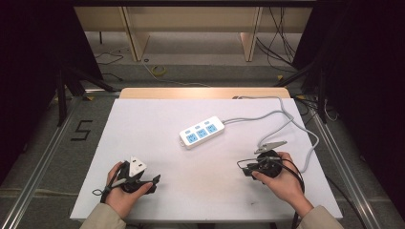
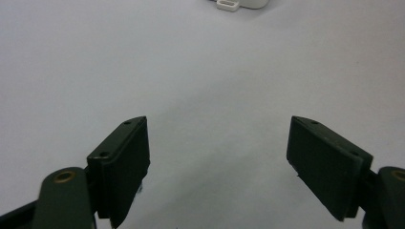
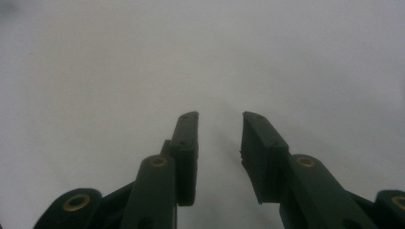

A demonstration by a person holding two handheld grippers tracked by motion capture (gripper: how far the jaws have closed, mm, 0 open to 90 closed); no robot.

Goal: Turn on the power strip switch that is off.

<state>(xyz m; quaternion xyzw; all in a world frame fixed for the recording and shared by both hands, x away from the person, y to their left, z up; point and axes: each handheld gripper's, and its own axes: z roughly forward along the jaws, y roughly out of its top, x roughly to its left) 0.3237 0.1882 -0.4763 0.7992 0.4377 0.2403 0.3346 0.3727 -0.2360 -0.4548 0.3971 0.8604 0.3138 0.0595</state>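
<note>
Your left claw at seven o'clock and right claw at five o'clock both rest released and empty on the white tabletop, flanking the white three-socket power strip with blue faces lying untouched at centre, ready to approach.

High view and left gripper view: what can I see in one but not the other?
The high view alone has the person's hands, the right gripper, the grey cable and the three blue socket faces on the power strip. The left gripper view alone gives a close look between the left gripper and its two wide-open black jaws. Both share the white table and the power strip's end.
</note>
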